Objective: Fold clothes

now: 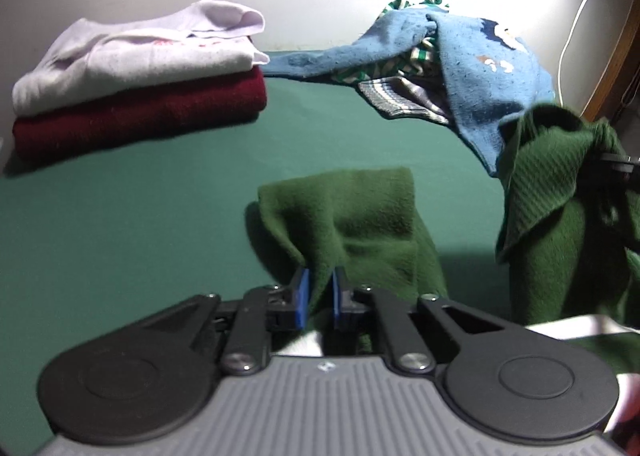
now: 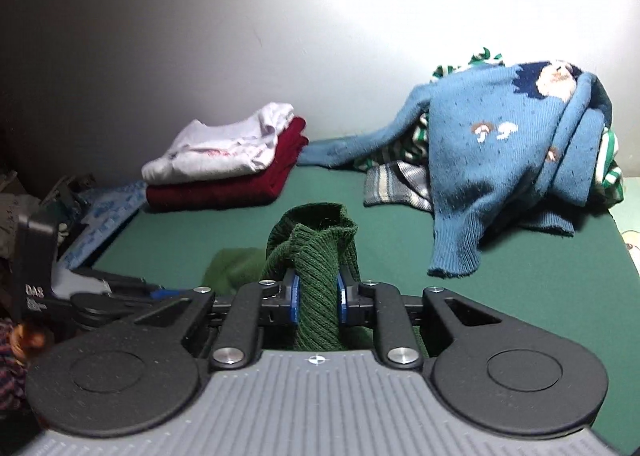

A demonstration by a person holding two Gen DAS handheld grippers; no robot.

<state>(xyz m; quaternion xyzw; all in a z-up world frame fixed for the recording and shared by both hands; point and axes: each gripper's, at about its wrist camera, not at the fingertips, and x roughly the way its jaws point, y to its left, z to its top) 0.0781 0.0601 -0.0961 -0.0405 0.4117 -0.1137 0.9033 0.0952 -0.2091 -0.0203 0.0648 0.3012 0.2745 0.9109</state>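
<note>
A dark green sweater (image 1: pixel 360 216) lies bunched on the green table. My left gripper (image 1: pixel 320 296) is shut on a fold of its fleecy cloth, with the blue pads pressing it from both sides. Over in the right wrist view, my right gripper (image 2: pixel 318 298) is shut on the ribbed green collar (image 2: pixel 316 248), which stands up between the pads. That same ribbed part (image 1: pixel 548 172) hangs raised at the right of the left wrist view. The left gripper's body (image 2: pixel 80 296) shows at the left edge of the right wrist view.
A folded white top (image 1: pixel 132 56) lies on a folded maroon sweater (image 1: pixel 140 116) at the back left. A heap with a blue knit sweater (image 2: pixel 500 152) and striped clothes sits at the back right. Bare green table (image 1: pixel 120 216) spreads between them. A white cable (image 1: pixel 580 16) hangs by the wall.
</note>
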